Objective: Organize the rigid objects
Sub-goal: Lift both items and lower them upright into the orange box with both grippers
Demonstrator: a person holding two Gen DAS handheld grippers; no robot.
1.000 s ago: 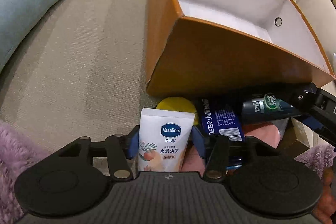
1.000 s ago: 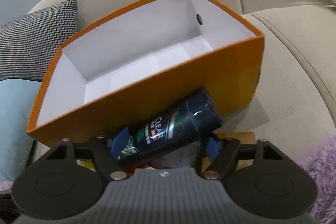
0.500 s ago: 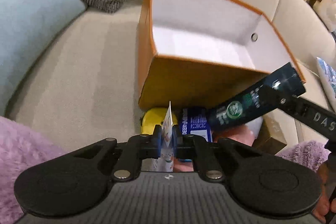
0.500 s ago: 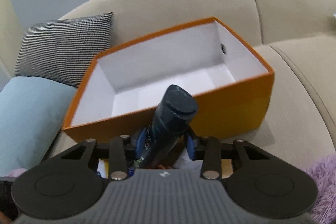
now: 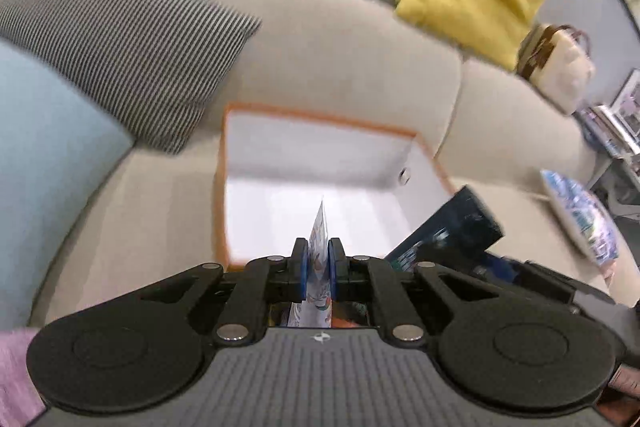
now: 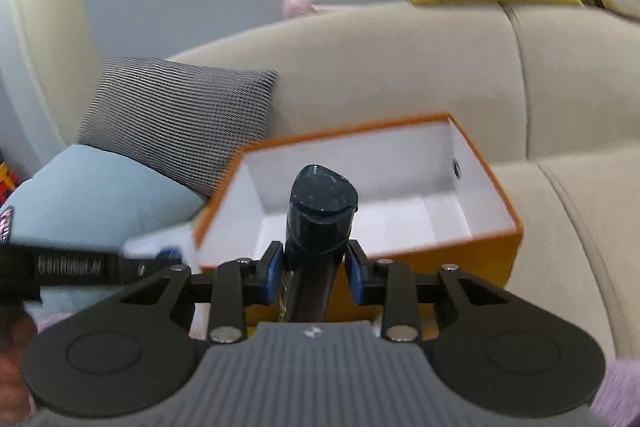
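Each gripper is matte black, with round discs, silver pivot screws and a ribbed grey base. The fingers (image 5: pixel 335 269) carry blue pads. A fuzzy lilac sleeve (image 5: pixel 16 371) shows.

Two wrist views angled down over the sofa, both sharing the orange box (image 5: pixel 320 119) (image 6: pixel 496 255).

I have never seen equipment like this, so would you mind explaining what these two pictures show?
There is no robot here: a person holds a two-finger gripper in each hand, and each picture comes from a fisheye camera on one gripper, looking along its fingers. The left gripper is shut on a thin white tube, seen edge-on. The right gripper has its jaws closing on a dark bottle, cap towards the camera. Ahead on a beige sofa sits an open orange box, white inside, with nothing visible in it. Cushions lie around it.
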